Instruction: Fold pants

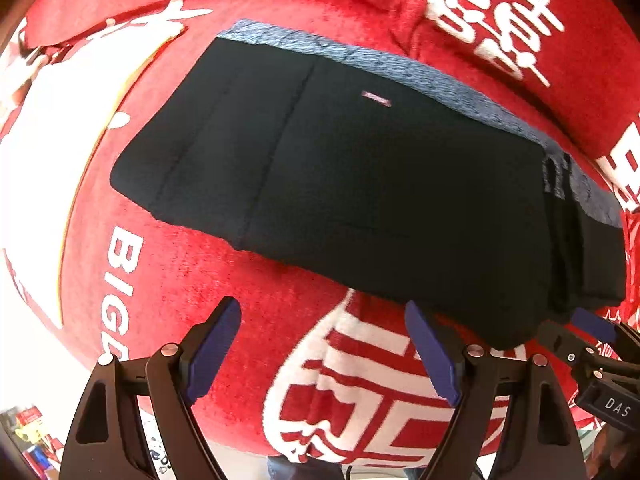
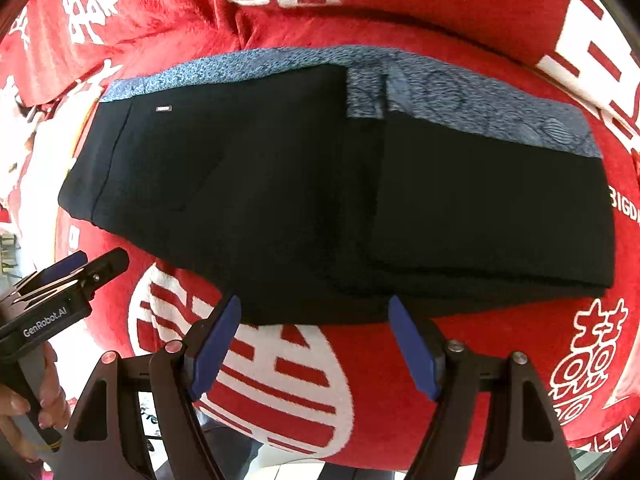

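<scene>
Black pants (image 1: 340, 184) lie folded on the red blanket (image 1: 248, 320); my left gripper (image 1: 324, 344) and right gripper (image 2: 316, 344) hang open, empty, at their 6 o'clock edge.

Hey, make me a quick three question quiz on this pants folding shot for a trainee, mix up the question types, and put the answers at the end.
1. True or false: the left gripper is clamped on the pants.
2. What do the pants lie on?
A. a bare wooden table
B. a red cloth with white lettering
C. a blue plastic tray
3. Fill in: along the pants' far edge runs a blue-grey patterned ____.

Key
1. False. Its fingers stand open with only cloth beneath; the right gripper is open too.
2. B
3. Lining, showing where the pants are folded over.
</scene>
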### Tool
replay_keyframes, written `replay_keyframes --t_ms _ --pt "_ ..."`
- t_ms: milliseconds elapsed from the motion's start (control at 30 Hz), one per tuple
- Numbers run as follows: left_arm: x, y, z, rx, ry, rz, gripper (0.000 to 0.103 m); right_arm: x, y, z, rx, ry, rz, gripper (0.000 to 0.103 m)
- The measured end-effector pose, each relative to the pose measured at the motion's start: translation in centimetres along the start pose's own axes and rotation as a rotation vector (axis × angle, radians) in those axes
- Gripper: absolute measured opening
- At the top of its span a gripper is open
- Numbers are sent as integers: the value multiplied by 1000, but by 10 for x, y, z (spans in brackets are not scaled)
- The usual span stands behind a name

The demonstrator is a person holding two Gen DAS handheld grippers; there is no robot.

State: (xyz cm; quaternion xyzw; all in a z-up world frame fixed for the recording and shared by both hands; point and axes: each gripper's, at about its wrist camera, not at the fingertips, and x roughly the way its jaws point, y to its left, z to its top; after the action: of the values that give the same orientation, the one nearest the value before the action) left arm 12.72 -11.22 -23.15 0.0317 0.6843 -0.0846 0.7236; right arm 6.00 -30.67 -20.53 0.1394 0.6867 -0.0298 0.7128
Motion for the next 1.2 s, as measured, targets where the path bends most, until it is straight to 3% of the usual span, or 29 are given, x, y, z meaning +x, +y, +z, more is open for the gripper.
replay_keyframes --t_ms 333,533,633,733,933,1067,1200 --pt "4 43 16 -75 -13 30 85 18 6 6 9 27 -9 87" --pt "-1 74 25 -151 -60 -4 85 22 11 9 9 27 -25 89" --pt "0 95 30 -212 -71 -65 85 24 15 13 11 30 -27 89" --pt "6 106 32 -250 -79 -195 85 26 18 14 4 31 -34 89" --pt "20 124 30 -371 -110 -374 85 29 21 14 -5 32 -39 89" --pt "32 134 30 -445 -147 -469 85 30 23 12 -15 30 -43 89" --pt "32 135 31 -463 -169 -514 85 33 26 14 -24 27 -48 90"
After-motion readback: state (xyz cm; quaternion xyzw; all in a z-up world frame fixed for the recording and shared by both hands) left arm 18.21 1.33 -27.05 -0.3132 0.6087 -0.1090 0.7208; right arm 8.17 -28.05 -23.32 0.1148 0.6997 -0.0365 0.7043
